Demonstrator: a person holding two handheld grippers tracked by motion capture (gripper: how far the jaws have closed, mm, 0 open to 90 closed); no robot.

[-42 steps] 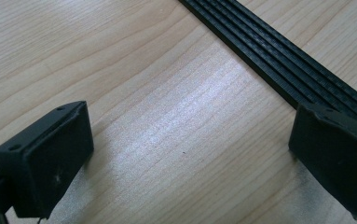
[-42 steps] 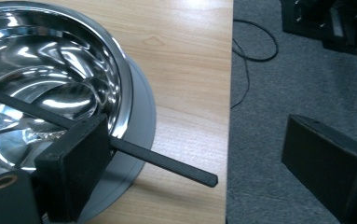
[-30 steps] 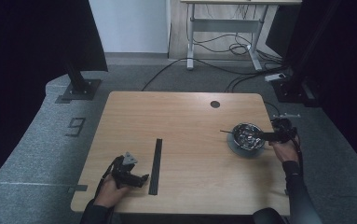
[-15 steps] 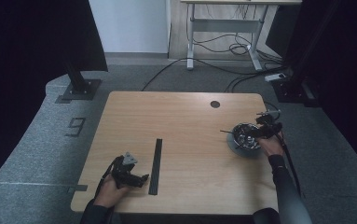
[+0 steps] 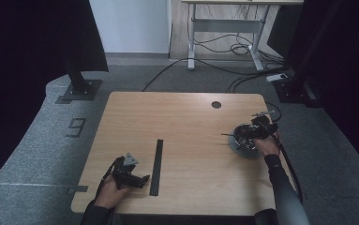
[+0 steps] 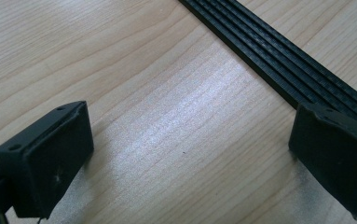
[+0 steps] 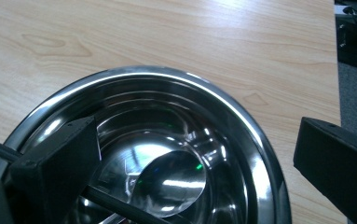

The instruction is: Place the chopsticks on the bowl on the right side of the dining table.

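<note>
Right tongs (image 7: 195,154) spread wide over steel bowl (image 7: 241,116), ladle (image 7: 171,184) lying inside bowl, left tongs (image 6: 190,154) spread on tabletop (image 5: 186,122), well apart from bowl, beside black strip (image 6: 278,60)

The left gripper (image 5: 142,179) sits low near the person's side, jaws wide apart. The right gripper (image 5: 245,136) is held out farther at the right, jaws wide apart too.
</note>
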